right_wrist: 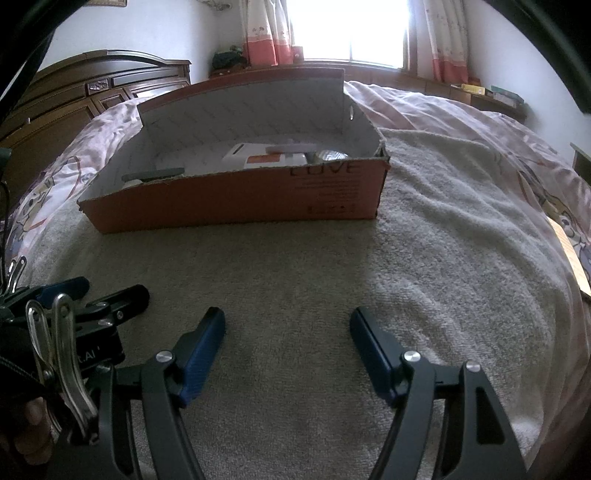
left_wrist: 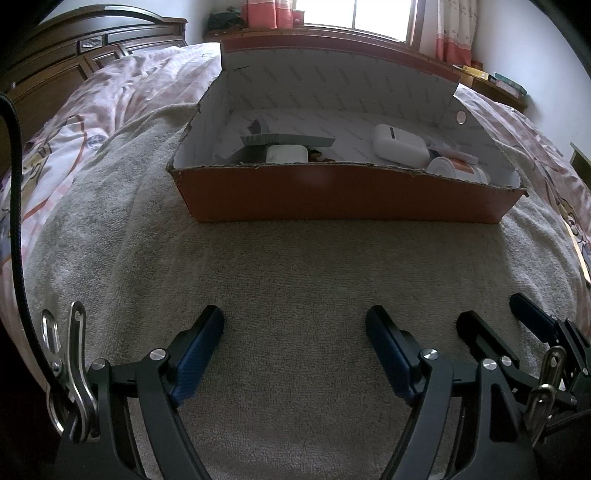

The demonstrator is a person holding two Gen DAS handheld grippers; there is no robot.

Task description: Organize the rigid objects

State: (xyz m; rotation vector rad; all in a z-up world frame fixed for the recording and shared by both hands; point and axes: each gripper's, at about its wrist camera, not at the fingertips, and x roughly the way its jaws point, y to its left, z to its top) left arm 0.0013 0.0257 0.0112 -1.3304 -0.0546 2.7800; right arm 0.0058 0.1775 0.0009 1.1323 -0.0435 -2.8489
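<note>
An orange cardboard box (left_wrist: 347,195) with a white inside sits on a beige towel (left_wrist: 295,266) on the bed. It also shows in the right wrist view (right_wrist: 236,203). Inside it lie a white case (left_wrist: 400,146), a white jar (left_wrist: 287,154), a grey flat piece (left_wrist: 288,139) and a white-and-orange tub (left_wrist: 460,169). My left gripper (left_wrist: 294,321) is open and empty above the towel, short of the box. My right gripper (right_wrist: 287,321) is open and empty beside it, and its fingers (left_wrist: 532,314) show at the right of the left wrist view.
A pink patterned quilt (left_wrist: 122,92) covers the bed around the towel. A dark wooden headboard (left_wrist: 74,55) stands at the left. A window with pink curtains (right_wrist: 351,29) and a low wooden shelf (left_wrist: 491,83) lie behind the box.
</note>
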